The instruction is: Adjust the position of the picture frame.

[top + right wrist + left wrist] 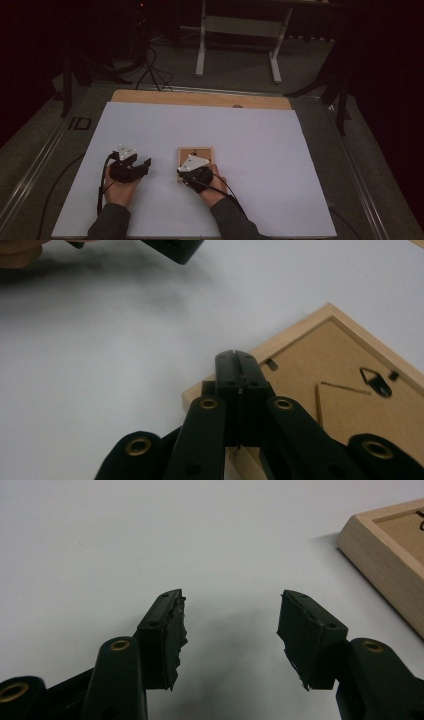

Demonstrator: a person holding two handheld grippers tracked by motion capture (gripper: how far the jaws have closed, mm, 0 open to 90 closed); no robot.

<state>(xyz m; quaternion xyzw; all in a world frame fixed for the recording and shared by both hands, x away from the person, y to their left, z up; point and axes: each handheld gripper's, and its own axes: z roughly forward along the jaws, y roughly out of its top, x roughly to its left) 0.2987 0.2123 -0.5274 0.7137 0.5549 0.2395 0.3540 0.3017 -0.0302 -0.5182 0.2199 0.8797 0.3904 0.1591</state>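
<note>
Overhead, a white sheet (pixel 210 165) covers most of the desk (pixel 200 98), whose bare wooden strip shows along the far edge, and a small wooden picture frame (pixel 195 151) lies back-side up near the middle of the sheet's near half. The right tool (pixel 196 170) sits over the frame's near part, held by the person's right hand (pixel 212 189), while the left tool (pixel 131 166) rests on the sheet well to the left of the frame, held by the left hand (pixel 120 189). Wide bare sheet lies beyond the frame and to its right, out to the sheet's edges. From the left gripper view, the left tool (pixel 231 630) has its jaws spread wide with nothing between them, their worn black pads (pixel 175 635) hanging above plain white sheet (pixel 150 540); a corner of the picture frame (pixel 385 560) comes in at the upper right, apart from the jaws, its pale side wall and brown inner panel visible, detail the high view is too small to give. From the right gripper view, the right tool (pixel 236 356) has its jaws pressed together, with nothing seen between them, their tips over the edge of the picture frame (pixel 300 337) near its corner. This view alone shows the brown backing board (pixel 340 365), a metal hanger (pixel 375 381) and a small turn clip (pixel 271 364) at the rim. Part of the left tool (pixel 172 249) shows at the top, beyond open sheet left of the frame.
</note>
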